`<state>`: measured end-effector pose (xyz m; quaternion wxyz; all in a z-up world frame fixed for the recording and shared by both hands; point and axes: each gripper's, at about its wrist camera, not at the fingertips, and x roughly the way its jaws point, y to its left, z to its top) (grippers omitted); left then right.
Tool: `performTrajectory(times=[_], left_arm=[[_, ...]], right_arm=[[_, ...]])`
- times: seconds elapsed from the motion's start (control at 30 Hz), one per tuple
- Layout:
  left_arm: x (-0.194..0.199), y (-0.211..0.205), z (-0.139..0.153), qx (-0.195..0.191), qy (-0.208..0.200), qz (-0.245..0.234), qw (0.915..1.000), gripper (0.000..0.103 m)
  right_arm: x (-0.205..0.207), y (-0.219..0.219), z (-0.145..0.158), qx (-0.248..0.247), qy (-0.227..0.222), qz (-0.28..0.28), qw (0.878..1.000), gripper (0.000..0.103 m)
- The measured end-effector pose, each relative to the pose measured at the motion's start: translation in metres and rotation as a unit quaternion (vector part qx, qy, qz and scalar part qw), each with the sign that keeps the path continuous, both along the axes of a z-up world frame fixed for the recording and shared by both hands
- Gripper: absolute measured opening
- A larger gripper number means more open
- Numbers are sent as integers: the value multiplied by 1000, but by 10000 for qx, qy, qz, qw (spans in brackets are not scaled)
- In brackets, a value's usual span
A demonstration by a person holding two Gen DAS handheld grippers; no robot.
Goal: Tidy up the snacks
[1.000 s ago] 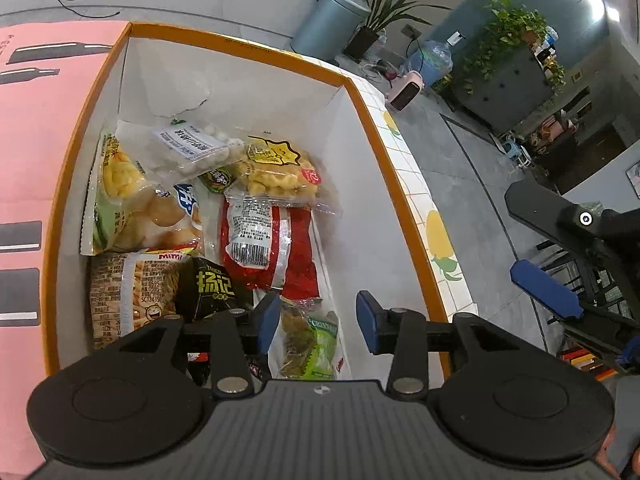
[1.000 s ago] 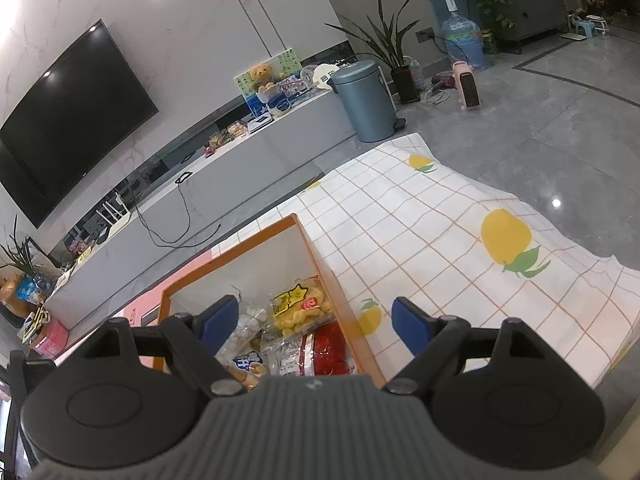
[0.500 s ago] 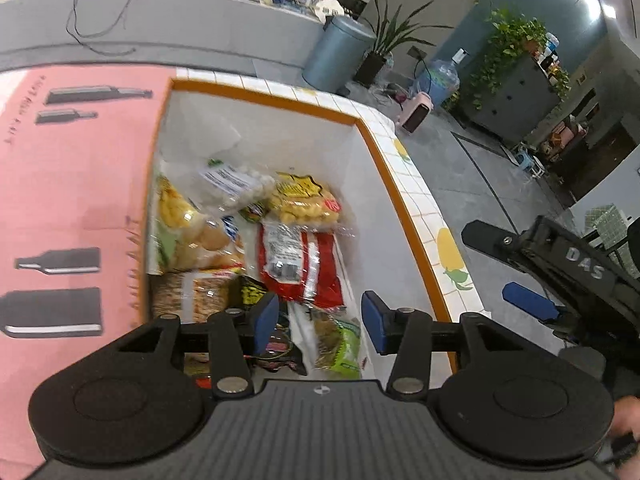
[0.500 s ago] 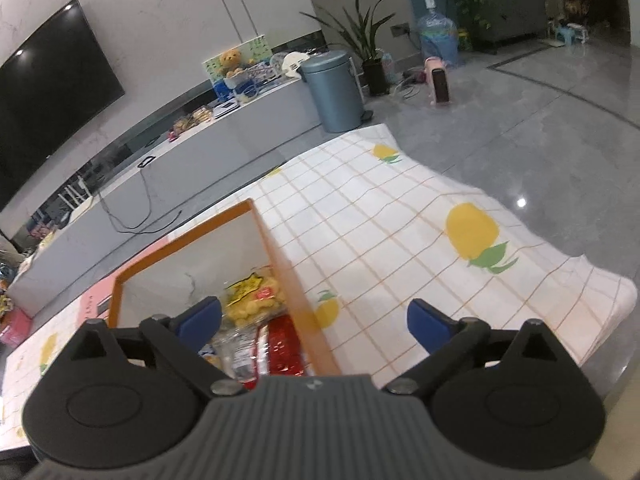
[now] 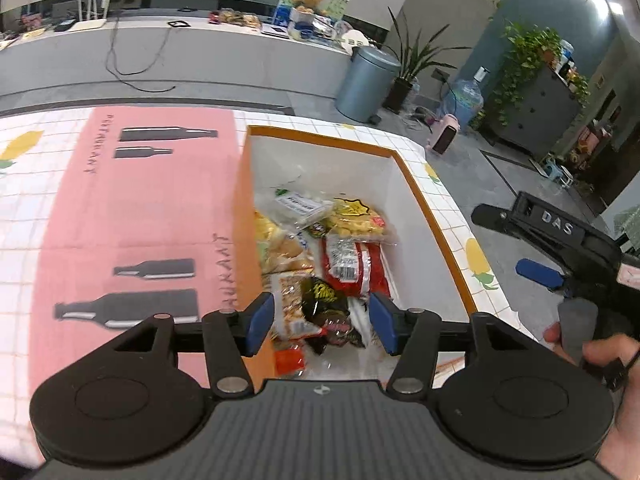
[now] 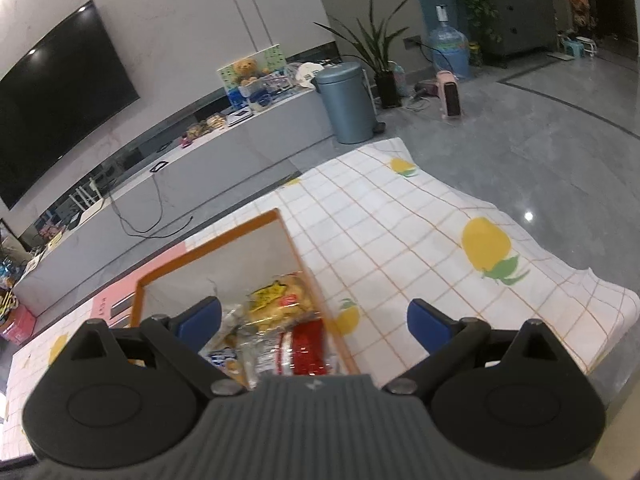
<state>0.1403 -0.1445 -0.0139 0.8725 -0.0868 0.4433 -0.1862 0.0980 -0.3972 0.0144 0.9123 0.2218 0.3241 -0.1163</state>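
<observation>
An orange-rimmed white box (image 5: 424, 208) holds several snack packs: a red pack (image 5: 352, 264), a yellow pack (image 5: 356, 216), a clear pack with a white label (image 5: 300, 204) and a black pack (image 5: 324, 296). My left gripper (image 5: 322, 322) is open and empty above the box's near end. My right gripper (image 6: 314, 320) is open and empty, above the box's right rim (image 6: 296, 248); it also shows in the left wrist view (image 5: 538, 274) to the right of the box. The yellow pack (image 6: 280, 300) and the red pack (image 6: 308, 348) show between its fingers.
The box stands on a checked cloth with fruit prints (image 6: 400, 232). A pink lid with bottle prints (image 5: 140, 220) lies left of the box. The table edge runs on the right, with grey floor beyond. A grey bin (image 6: 348, 100) and a plant stand far behind.
My left gripper has pulled back and up from the box, and its fingers have opened a little wider. My right gripper has opened a little wider and shifted slightly.
</observation>
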Motion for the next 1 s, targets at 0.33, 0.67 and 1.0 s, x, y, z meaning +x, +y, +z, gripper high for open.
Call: performTrajectory(times=[0.33, 0.67, 1.0], left_arm=[[-72, 12, 55, 952, -617, 89, 9935, 77], [-115, -2, 81, 992, -970, 161, 9902, 76], [-120, -1, 74, 1107, -1038, 145, 9883, 75]], right_arm=[[-76, 39, 9, 743, 417, 820, 9930, 100], [-137, 80, 38, -627, 959, 892, 9894, 100], [-154, 103, 55, -498, 574, 1094, 9911, 100]])
